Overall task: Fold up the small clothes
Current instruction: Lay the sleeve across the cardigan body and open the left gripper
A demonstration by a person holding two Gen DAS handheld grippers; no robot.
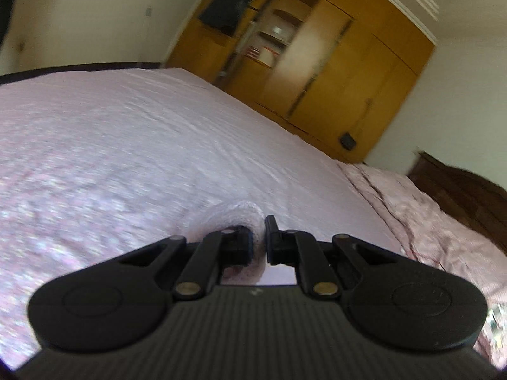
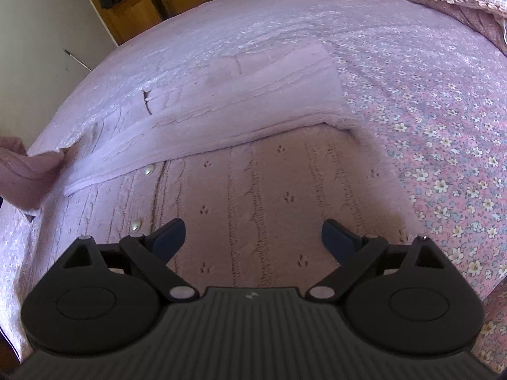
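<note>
The left gripper (image 1: 265,237) has its tongs pinching a bunched fold of the pink knitted cardigan (image 2: 253,171), probably its sleeve, lifted clear of the bed (image 1: 126,145) so it can be carried over the body. The right gripper (image 2: 253,240) hovers with tongs spread and empty above the near part. The cardigan lies flat on the floral bedspread (image 2: 443,145), cable-knit with pearl buttons (image 2: 137,224), one sleeve already folded across its far side.
</note>
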